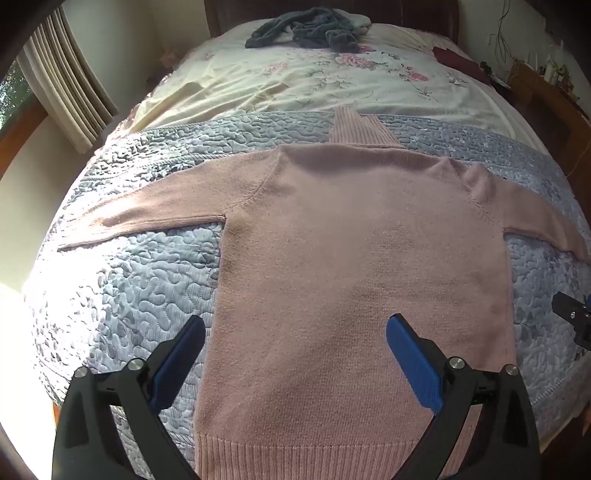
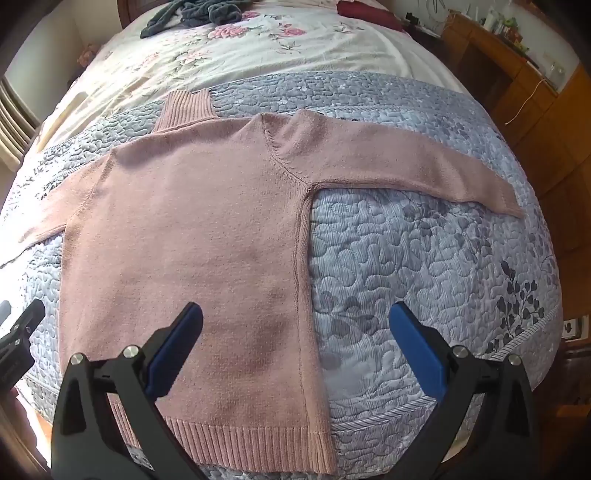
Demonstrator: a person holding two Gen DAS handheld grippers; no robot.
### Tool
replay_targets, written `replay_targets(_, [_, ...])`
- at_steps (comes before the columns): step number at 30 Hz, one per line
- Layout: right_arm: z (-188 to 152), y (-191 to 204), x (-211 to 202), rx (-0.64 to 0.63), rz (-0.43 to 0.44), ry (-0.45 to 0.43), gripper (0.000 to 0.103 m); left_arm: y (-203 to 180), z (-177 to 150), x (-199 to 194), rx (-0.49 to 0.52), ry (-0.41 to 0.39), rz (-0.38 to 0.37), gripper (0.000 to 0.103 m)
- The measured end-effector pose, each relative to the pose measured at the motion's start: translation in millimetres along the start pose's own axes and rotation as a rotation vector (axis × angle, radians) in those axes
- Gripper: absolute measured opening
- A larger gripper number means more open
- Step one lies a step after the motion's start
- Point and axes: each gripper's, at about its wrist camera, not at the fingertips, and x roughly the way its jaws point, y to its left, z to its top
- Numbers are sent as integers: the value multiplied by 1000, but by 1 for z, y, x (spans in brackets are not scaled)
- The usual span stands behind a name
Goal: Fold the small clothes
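You are holding both tongs spread wide above a pink sweater [image 1: 354, 258] that is lying flat, sleeves out to either side, on a grey-blue quilted blanket [image 1: 122, 295] across the bed [image 1: 295, 85]. Your left tongs [image 1: 295, 332] are hovering over the lower body of the sweater, gripping nothing. Your right tongs [image 2: 295, 317] are hanging over its right side seam (one finger over knit, the other over quilt), also empty. A heap of dark grey clothes [image 1: 306, 29] is sitting far up the bed, well apart.
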Motion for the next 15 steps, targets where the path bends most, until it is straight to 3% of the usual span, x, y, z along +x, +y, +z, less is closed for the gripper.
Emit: replay_targets(15, [0, 4, 5, -6, 10, 7, 100, 3, -3, 4, 6, -11, 0, 99])
